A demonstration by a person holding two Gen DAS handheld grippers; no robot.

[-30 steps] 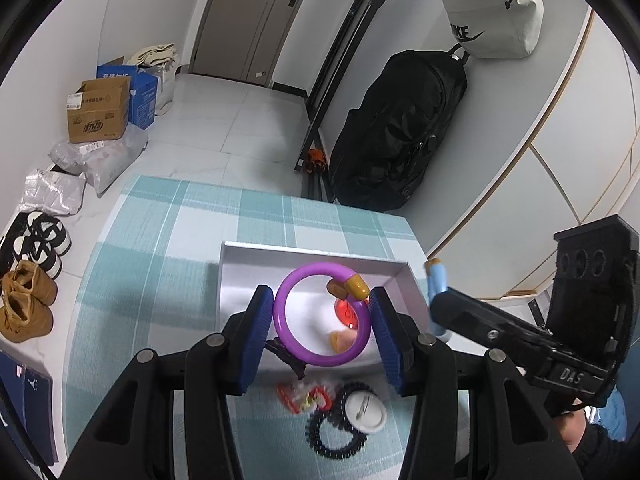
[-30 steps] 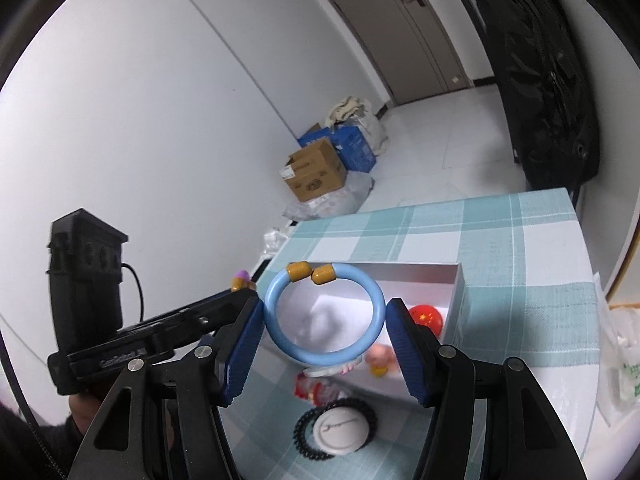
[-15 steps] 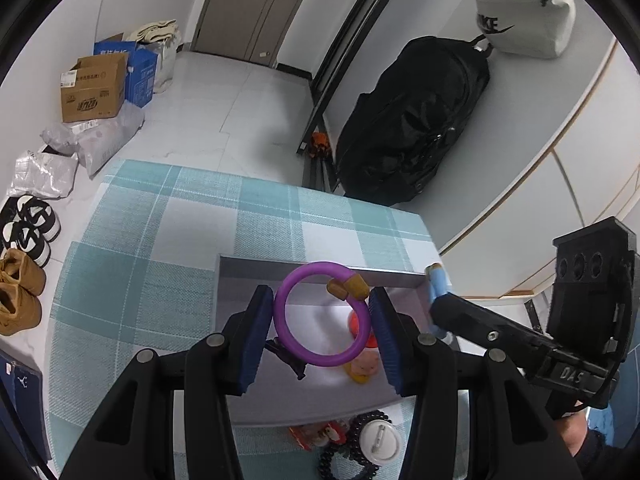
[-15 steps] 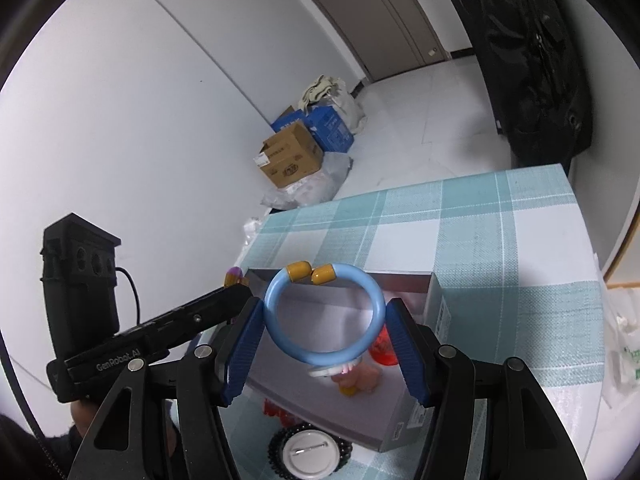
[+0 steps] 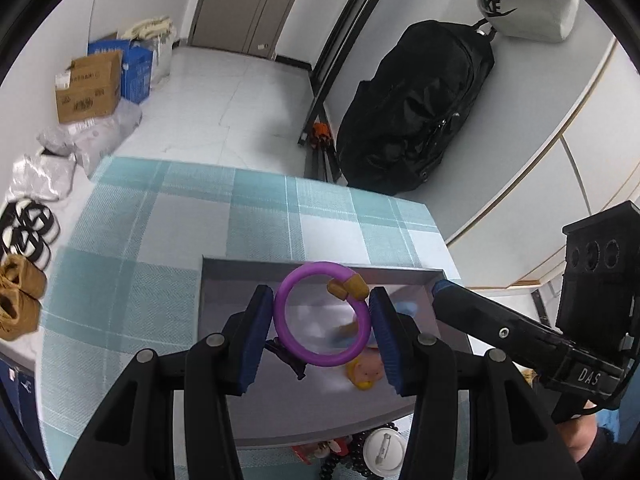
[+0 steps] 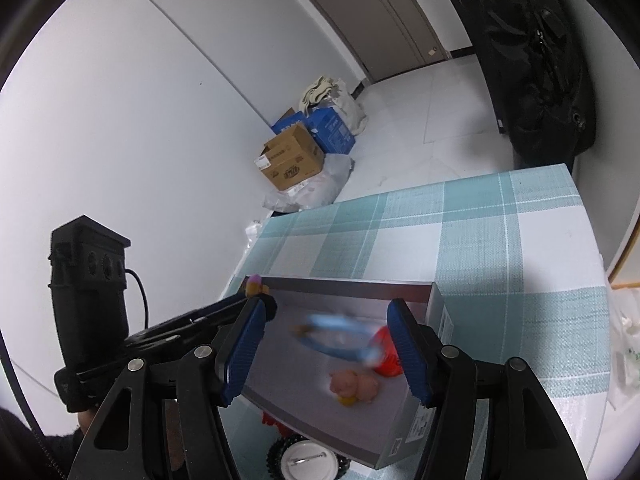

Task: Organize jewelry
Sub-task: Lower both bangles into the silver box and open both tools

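My left gripper (image 5: 322,330) is shut on a purple bracelet (image 5: 288,330) with tan end caps and holds it over the open grey box (image 5: 320,270). My right gripper (image 6: 330,344) is open; a blue bracelet (image 6: 340,342), blurred, is falling between its fingers into the box (image 6: 352,286). Inside the box lie a pink pig charm (image 6: 354,386) and a red item (image 6: 388,354). The pig charm also shows in the left wrist view (image 5: 366,372). The right gripper's body (image 5: 520,336) reaches the box's right corner.
A white round badge inside a black bead bracelet (image 5: 380,452) and a small red item (image 5: 308,450) lie on the checked tablecloth (image 5: 160,240) in front of the box. The table's right edge (image 6: 596,280) is near. Floor clutter lies beyond.
My right gripper has opened and let go of the blue bracelet, which is dropping into the box. Both grippers have moved further over the box. The left gripper keeps hold of the purple bracelet.
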